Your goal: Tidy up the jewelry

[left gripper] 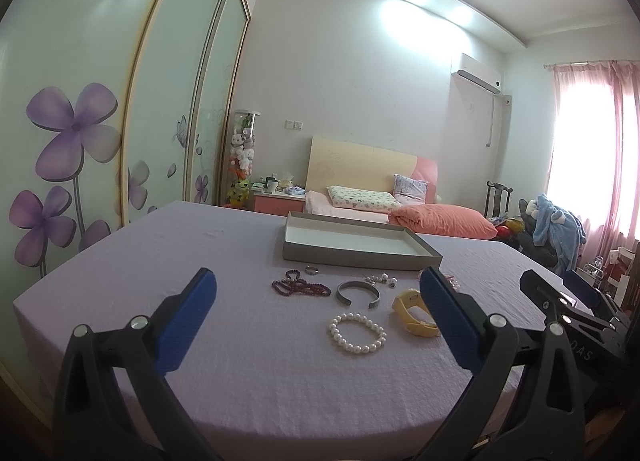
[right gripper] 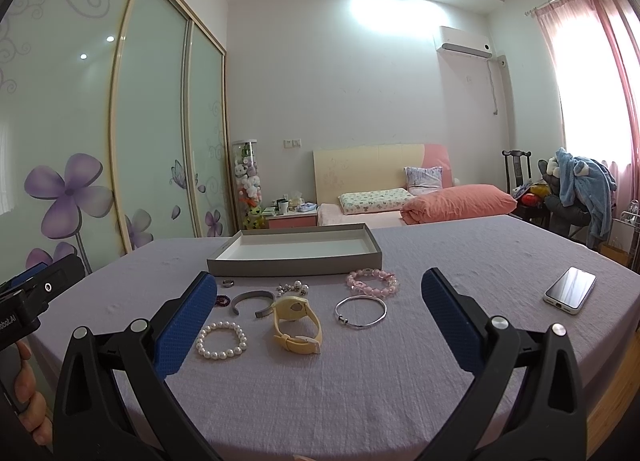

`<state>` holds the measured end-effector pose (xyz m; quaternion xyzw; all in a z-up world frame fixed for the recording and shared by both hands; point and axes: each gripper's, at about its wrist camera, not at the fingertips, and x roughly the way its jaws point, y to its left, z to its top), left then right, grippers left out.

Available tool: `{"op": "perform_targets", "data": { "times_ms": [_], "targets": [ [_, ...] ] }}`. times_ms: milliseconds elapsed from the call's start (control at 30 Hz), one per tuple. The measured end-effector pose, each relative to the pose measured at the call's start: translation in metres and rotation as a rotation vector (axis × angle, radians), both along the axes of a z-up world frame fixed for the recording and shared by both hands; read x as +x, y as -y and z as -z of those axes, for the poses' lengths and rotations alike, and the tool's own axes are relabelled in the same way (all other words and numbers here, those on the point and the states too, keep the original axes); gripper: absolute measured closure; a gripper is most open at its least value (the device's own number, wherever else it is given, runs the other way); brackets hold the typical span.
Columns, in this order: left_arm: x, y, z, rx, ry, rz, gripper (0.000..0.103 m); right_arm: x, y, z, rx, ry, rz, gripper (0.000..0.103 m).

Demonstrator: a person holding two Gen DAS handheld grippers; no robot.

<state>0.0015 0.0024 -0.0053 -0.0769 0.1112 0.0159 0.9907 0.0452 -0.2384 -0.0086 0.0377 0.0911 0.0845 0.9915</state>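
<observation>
A shallow grey tray (left gripper: 352, 254) (right gripper: 296, 263) with a white inside lies empty on the lilac tablecloth. In front of it lie loose pieces: a white pearl bracelet (left gripper: 357, 332) (right gripper: 221, 340), a yellow watch (left gripper: 412, 312) (right gripper: 298, 323), a grey cuff (left gripper: 357, 292) (right gripper: 252, 301), dark red beads (left gripper: 300, 287), a small ring (left gripper: 311, 270) (right gripper: 228, 282), a pink bead bracelet (right gripper: 372, 281) and a thin silver bangle (right gripper: 361, 311). My left gripper (left gripper: 318, 301) is open and empty, short of the jewelry. My right gripper (right gripper: 318, 301) is open and empty too, also seen in the left wrist view (left gripper: 560, 289).
A phone (right gripper: 570, 290) lies on the table at the right. Behind the table are a bed with pillows (right gripper: 400, 197), a nightstand (right gripper: 292, 217), sliding wardrobe doors (right gripper: 120, 121) on the left and a chair with clothes (right gripper: 576, 189) by the window.
</observation>
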Motion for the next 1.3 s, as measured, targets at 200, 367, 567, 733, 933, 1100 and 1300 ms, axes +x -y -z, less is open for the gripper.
{"op": "perform_targets", "data": {
  "times_ms": [200, 367, 567, 733, 933, 1100, 1300],
  "targets": [
    [0.000, 0.000, -0.001, 0.001, 0.001, -0.001, 0.004, 0.000, -0.001, 0.000, 0.001, -0.003, 0.000, 0.002],
    [0.000, -0.001, -0.001, 0.001, 0.000, 0.001, 0.004, 0.001, -0.001, 0.000, 0.002, -0.005, 0.002, 0.002],
    [0.001, 0.000, 0.001, -0.001, -0.003, -0.002, 0.004, 0.005, -0.001, 0.002, 0.002, -0.017, 0.002, 0.002],
    [0.006, -0.003, 0.004, -0.006, -0.020, -0.004, 0.004, 0.012, -0.002, 0.005, -0.002, -0.042, -0.006, 0.002],
    [0.020, -0.007, 0.011, -0.012, -0.069, -0.011, 0.004, 0.030, -0.009, 0.015, -0.022, -0.110, -0.039, 0.002],
    [0.044, -0.012, 0.018, -0.010, -0.124, -0.006, 0.004, 0.051, -0.013, 0.024, -0.020, -0.187, -0.071, 0.002],
    [0.064, -0.020, 0.022, -0.008, -0.146, -0.011, 0.004, 0.077, -0.016, 0.035, -0.009, -0.276, -0.076, 0.002]
  ]
}}
